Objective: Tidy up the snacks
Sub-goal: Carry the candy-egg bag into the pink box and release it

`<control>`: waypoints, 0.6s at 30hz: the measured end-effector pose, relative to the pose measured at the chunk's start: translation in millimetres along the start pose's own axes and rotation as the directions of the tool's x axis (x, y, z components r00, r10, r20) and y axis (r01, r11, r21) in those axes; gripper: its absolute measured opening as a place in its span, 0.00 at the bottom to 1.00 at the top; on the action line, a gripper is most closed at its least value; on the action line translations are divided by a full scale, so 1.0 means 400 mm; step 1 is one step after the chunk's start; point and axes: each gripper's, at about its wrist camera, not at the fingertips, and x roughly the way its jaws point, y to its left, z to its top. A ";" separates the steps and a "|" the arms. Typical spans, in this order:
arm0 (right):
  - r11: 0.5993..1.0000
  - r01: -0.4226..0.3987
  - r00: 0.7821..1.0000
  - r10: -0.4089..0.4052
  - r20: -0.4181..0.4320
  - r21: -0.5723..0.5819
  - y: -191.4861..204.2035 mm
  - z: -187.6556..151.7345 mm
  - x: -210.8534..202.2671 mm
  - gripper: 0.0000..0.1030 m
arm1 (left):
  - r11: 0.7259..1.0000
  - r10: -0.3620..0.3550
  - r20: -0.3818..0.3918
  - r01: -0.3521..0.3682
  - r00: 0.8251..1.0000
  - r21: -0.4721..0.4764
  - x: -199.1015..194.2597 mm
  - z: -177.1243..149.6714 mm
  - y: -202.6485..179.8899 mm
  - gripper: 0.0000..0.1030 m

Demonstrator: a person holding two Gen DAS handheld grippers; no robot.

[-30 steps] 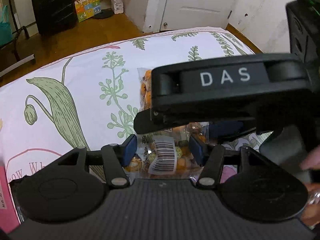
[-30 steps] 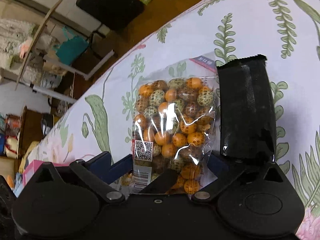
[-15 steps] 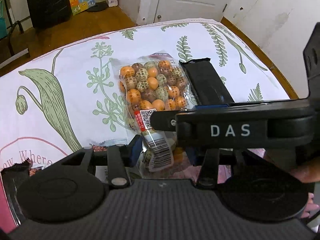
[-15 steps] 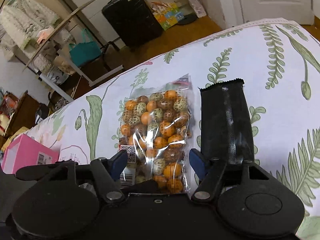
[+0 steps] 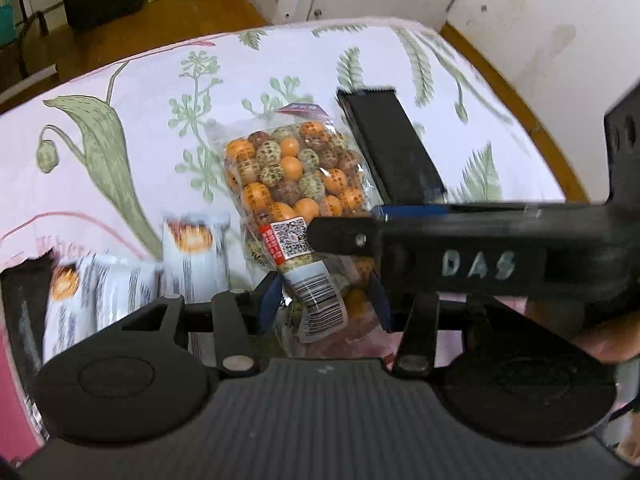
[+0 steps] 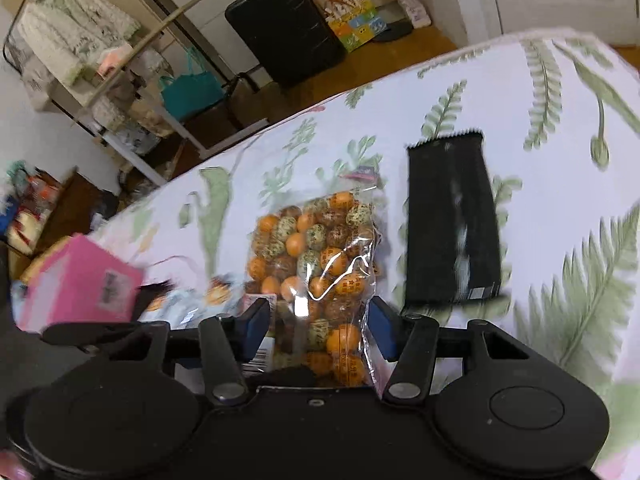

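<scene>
on the floral counter (image 5: 132, 76), white snack packets (image 5: 120, 280) lie left, the candy bag (image 5: 296, 184) centre, a black pouch (image 5: 392, 148) right. left tool (image 5: 324, 300) pinches the bag's label end; right tool (image 6: 318, 326), jaws just closing, brackets it. bag looks soft, slippery, lumpy: grip the flat sealed end.

The near end of the clear bag of speckled candies (image 5: 296, 184) is covered at six o'clock by the left gripper (image 5: 324, 304) body and crossed at three o'clock by the right gripper (image 5: 460, 240), so whether either one's pads press the film cannot be told. At nine o'clock the white snack packets (image 5: 120, 284) are smeared by blur, their print unreadable, and the pink box (image 6: 80, 284) is blurred too; the black wrapper (image 5: 390, 148) has its near end hidden behind the right gripper
</scene>
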 end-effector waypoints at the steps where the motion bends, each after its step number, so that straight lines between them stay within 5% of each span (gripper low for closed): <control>1: 1.000 -0.008 1.000 0.008 -0.008 0.013 0.003 -0.007 -0.008 0.59 | 1.000 -0.001 -0.016 0.001 1.000 -0.005 -0.010 -0.011 -0.007 0.45; 11: 0.993 0.051 0.993 -0.062 -0.101 -0.108 0.135 -0.084 -0.104 0.62 | 0.998 -0.053 -0.018 0.052 0.998 -0.039 -0.158 -0.097 -0.021 0.46; 18: 0.993 0.008 0.995 -0.019 -0.095 -0.115 0.205 -0.132 -0.183 0.62 | 1.000 -0.025 0.009 0.026 1.000 -0.011 -0.285 -0.145 -0.036 0.46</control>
